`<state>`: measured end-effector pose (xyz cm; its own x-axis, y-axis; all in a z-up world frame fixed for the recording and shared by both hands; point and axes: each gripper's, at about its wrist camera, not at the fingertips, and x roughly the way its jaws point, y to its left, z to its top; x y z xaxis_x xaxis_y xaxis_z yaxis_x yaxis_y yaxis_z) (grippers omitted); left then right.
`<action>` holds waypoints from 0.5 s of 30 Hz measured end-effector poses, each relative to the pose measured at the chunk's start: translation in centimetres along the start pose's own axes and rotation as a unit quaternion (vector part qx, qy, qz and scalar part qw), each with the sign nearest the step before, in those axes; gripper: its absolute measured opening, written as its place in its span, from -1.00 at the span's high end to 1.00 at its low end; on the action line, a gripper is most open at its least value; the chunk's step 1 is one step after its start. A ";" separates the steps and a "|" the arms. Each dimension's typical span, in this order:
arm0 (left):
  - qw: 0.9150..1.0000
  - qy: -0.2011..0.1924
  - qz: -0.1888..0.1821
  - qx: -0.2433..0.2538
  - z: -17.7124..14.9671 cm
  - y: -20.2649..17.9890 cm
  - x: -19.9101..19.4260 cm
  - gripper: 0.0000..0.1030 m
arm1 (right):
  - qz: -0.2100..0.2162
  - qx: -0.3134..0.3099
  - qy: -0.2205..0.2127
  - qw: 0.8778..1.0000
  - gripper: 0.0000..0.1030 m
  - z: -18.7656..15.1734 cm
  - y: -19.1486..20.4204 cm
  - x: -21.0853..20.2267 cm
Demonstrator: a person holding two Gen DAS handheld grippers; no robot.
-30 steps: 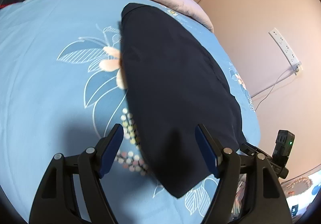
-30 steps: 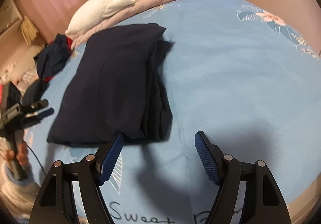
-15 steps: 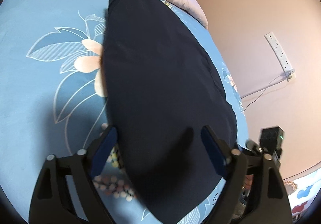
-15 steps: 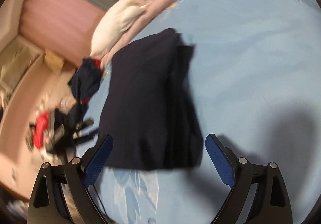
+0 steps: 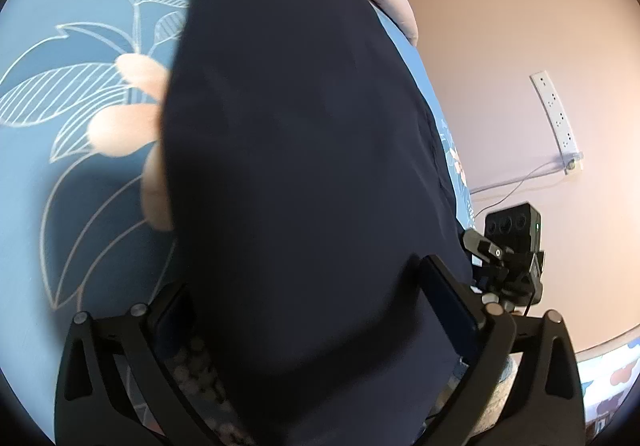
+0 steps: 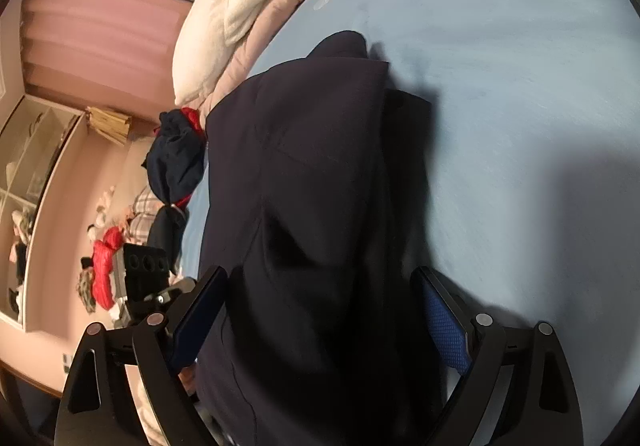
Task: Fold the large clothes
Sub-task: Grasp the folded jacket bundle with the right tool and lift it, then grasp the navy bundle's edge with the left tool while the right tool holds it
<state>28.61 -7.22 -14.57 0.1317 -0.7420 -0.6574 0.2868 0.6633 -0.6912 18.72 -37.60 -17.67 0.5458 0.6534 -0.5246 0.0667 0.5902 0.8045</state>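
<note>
Across blue floral bedspread (image 5: 72, 230) lies navy garment (image 5: 304, 150).

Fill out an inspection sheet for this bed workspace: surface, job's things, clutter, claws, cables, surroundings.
Surface: blue floral bedspread, pink quilt along its far edge.
Job's things: dark navy garment, folded into a long stack, lying flat on the bedspread.
Clutter: white fluffy blanket on the quilt; navy and red clothes bundle at the bed's edge; more clothes beyond it.
Claws: left claw and right claw both wide open, jaws astride the garment's near end, having just opened wider; no pad pressing seen.
Cables: thin wire running from the wall power strip.
Surroundings: pink walls, pink curtain, shelving at left.
</note>
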 end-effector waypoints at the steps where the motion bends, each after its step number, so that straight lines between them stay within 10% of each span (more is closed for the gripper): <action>1: 1.000 0.003 0.002 0.004 0.0 -0.1 0.2 -0.97 | 0.004 -0.002 0.003 1.000 -0.81 0.1 0.0 0.2; 15: 0.999 0.029 0.004 0.020 1.6 -0.4 2.1 -0.99 | -0.038 -0.061 -0.020 0.997 -0.78 1.6 1.5 2.0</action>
<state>30.30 -9.20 -15.18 0.0790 -0.7283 -0.6807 0.3232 0.6647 -0.6736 21.23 -36.15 -17.12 0.5759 0.5870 -0.5689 0.0080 0.6919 0.7220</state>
